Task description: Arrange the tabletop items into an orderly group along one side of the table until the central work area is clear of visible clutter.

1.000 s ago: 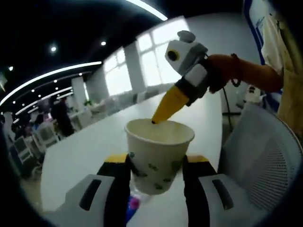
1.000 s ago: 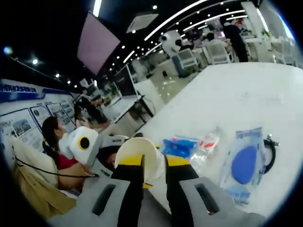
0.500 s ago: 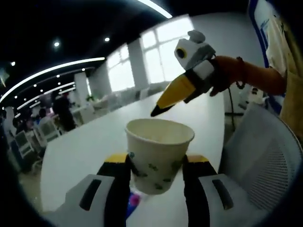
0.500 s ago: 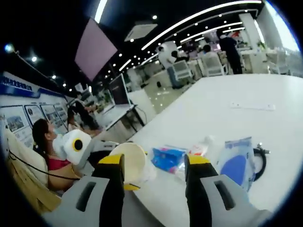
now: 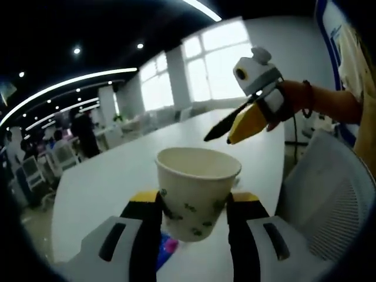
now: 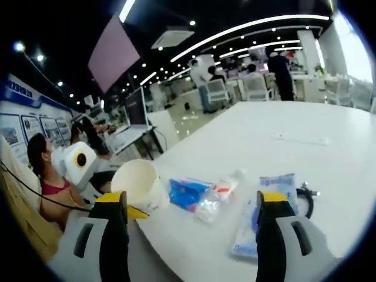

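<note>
Out came the right gripper [image 5: 218,133]: a second earlier its yellow tip had dipped over the paper cup's rim with the jaws nearly together, and by this moment it had pulled back to about two o'clock of the cup in the left gripper view, clear of it. In the right gripper view its jaws had spread wide and held nothing.

Meanwhile the left gripper [image 5: 194,202] hadn't budged, clamped on the paper cup [image 5: 196,191] with one jaw on each side of the lower wall. The cup stood upright in that grasp, held up over the near edge of the white table [image 5: 111,182]. In the right gripper view the same cup [image 6: 140,185] sat at nine o'clock, beside a blue packet [image 6: 187,193], a clear wrapped packet with red print [image 6: 216,194], a flat blue-and-white pouch [image 6: 261,212] and a black ring-shaped thing [image 6: 305,198].

That cup looked feather-light and thin-walled, so a hard squeeze would likely have buckled it; the lower wall, where it narrows and stiffens toward the base, seemed the safer place to hold. The packets looked soft, slippery and best pinched at an edge.
</note>
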A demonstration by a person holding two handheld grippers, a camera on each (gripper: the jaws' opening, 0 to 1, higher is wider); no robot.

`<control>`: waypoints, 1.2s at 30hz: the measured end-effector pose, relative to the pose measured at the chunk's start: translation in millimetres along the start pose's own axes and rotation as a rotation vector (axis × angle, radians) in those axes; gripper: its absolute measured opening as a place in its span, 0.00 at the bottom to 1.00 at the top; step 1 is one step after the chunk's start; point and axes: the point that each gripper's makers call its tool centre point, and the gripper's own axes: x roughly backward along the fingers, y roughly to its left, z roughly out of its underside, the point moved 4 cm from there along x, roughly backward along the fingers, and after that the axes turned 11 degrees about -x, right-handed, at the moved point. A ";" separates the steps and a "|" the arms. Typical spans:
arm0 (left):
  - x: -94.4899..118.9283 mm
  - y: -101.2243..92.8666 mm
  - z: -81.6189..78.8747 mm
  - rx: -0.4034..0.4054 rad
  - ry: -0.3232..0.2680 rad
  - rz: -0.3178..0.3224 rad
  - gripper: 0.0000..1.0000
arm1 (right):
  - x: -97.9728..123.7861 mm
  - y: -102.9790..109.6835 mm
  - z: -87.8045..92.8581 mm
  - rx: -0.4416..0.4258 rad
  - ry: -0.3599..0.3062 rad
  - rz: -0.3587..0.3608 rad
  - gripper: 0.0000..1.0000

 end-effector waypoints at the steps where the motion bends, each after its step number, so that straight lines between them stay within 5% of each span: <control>1: 0.5 0.5 -0.8 -0.002 -0.006 -0.006 0.41 | 1.3 -1.9 2.0 0.002 0.001 0.006 0.92; 5: 0.7 2.2 0.8 0.014 0.002 -0.015 0.41 | 4.6 -9.2 7.7 0.021 -0.005 0.029 0.99; 19: 2.7 14.6 2.3 0.096 -0.042 -0.045 0.41 | 6.7 -20.4 19.5 0.074 -0.064 0.049 1.00; 25: 5.0 20.2 3.3 0.125 -0.050 -0.050 0.41 | 5.8 -19.4 24.0 0.093 -0.038 0.055 1.00; 36: 7.5 51.5 0.6 0.153 -0.061 -0.072 0.41 | 6.4 -23.3 23.5 0.056 -0.032 0.083 1.00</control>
